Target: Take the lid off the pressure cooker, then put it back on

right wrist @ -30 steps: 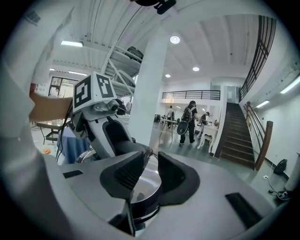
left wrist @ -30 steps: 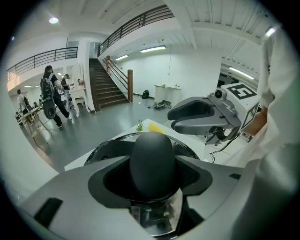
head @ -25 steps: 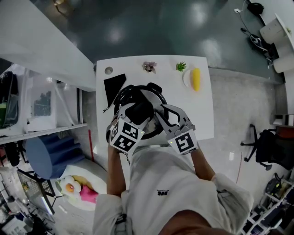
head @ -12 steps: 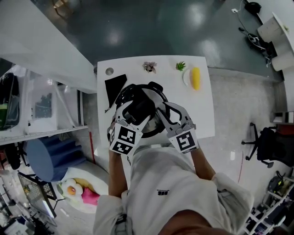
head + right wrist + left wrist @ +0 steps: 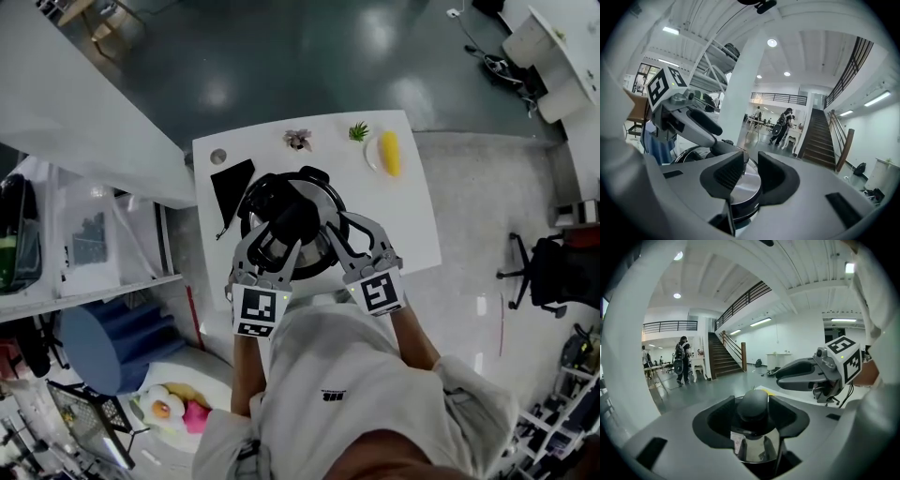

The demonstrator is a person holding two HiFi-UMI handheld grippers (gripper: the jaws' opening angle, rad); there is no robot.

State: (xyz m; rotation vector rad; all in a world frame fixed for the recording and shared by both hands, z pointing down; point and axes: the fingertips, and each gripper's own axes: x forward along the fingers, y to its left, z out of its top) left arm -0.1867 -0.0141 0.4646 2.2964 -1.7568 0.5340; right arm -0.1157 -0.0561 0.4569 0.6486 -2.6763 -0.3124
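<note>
Just pinched left claw (image 5: 754, 420) onto the round black knob (image 5: 753, 405) of the shiny steel pressure-cooker lid (image 5: 756, 446) (still seated, on the white surface (image 5: 412, 225)), with right claw (image 5: 746, 176) parted at the rim, lift-off probably next.

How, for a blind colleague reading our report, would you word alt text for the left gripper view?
The left gripper has just been closing its jaws and now clamps the black knob of a shiny steel lid, seen close from behind. The right gripper reaches in from the right; a hall with stairs lies beyond.
</note>
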